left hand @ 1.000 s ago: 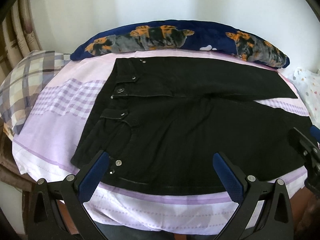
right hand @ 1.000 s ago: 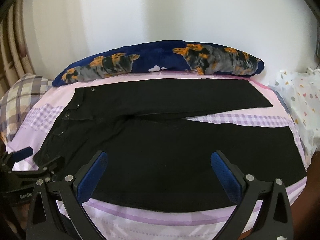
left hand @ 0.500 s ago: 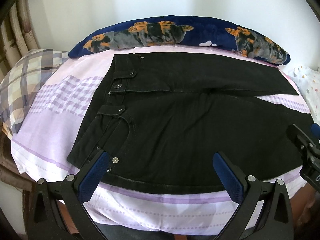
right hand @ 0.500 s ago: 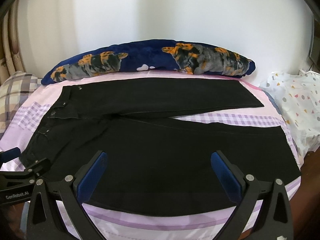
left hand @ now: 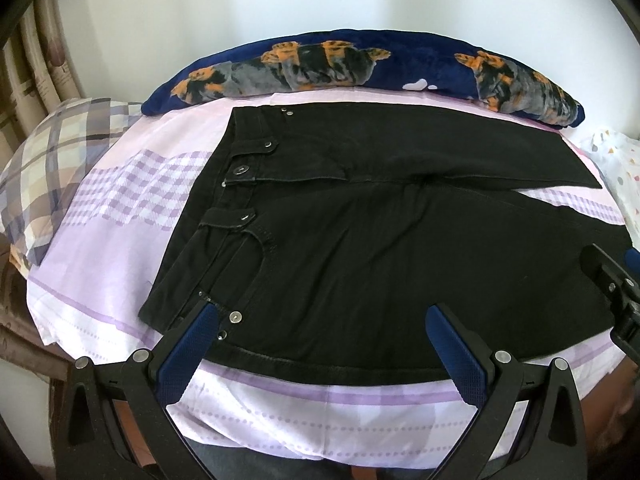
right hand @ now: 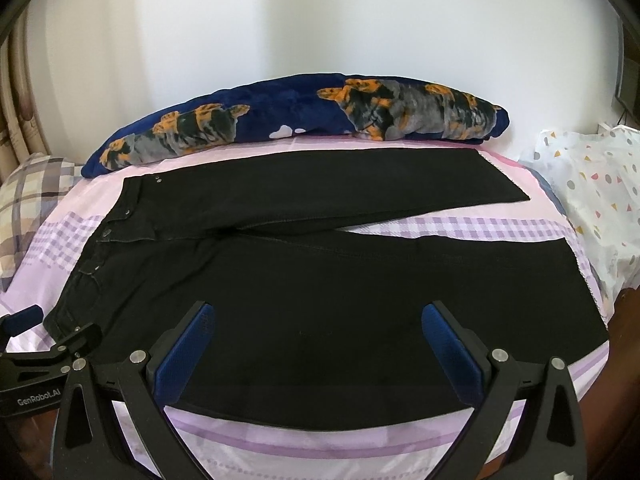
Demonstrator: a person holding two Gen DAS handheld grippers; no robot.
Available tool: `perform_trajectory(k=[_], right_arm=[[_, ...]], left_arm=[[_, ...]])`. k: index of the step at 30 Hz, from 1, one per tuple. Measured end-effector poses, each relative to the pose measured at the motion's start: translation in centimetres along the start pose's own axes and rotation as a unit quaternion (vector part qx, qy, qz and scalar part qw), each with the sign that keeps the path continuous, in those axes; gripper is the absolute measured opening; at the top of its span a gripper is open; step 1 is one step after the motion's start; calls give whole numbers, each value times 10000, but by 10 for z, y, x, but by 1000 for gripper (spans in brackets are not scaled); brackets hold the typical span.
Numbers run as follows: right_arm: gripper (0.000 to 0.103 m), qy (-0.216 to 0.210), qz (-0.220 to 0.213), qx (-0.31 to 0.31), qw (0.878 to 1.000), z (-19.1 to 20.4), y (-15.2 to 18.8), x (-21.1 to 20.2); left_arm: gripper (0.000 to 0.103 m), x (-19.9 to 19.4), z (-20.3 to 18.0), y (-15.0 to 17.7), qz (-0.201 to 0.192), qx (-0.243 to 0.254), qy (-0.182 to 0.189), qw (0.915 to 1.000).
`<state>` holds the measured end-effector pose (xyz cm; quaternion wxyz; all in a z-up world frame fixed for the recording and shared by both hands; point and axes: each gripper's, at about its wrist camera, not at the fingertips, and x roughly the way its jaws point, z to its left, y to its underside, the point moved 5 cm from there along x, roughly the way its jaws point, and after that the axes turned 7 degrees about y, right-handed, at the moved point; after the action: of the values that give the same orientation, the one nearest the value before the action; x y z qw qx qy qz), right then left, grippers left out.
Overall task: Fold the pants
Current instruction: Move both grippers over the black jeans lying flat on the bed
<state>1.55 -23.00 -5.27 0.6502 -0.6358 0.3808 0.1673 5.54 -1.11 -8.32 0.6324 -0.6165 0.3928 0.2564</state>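
Note:
Black pants (left hand: 360, 240) lie flat on the bed, waistband to the left, the two legs spread apart and running right. In the right wrist view the pants (right hand: 340, 280) fill the middle, the leg ends at the right. My left gripper (left hand: 320, 316) is open and empty, hovering over the near edge of the pants by the waist. My right gripper (right hand: 316, 312) is open and empty over the near leg. The left gripper also shows at the left edge of the right wrist view (right hand: 48, 328), and the right gripper at the right edge of the left wrist view (left hand: 612, 280).
A lilac checked bedsheet (left hand: 120, 208) covers the bed. A navy blanket roll with orange-grey print (right hand: 300, 128) lies along the far wall. A plaid pillow (left hand: 52, 160) is at the left, a white spotted bag (right hand: 600, 200) at the right. The bed's near edge is just below my grippers.
Both grippers have drawn back and risen a little, so the pants appear lower and further off in both views. The pants have not moved. Both grippers stay open.

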Motion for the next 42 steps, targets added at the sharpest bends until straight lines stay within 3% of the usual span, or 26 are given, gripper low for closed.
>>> perform_trajectory(k=[17, 42], right_arm=[[103, -114, 292, 240, 9992, -4, 6, 8], [103, -76, 186, 287, 9994, -10, 1, 3]], left_arm=[[103, 5, 3, 2, 140, -36, -8, 9999], [103, -11, 8, -5, -173, -141, -46, 9997]])
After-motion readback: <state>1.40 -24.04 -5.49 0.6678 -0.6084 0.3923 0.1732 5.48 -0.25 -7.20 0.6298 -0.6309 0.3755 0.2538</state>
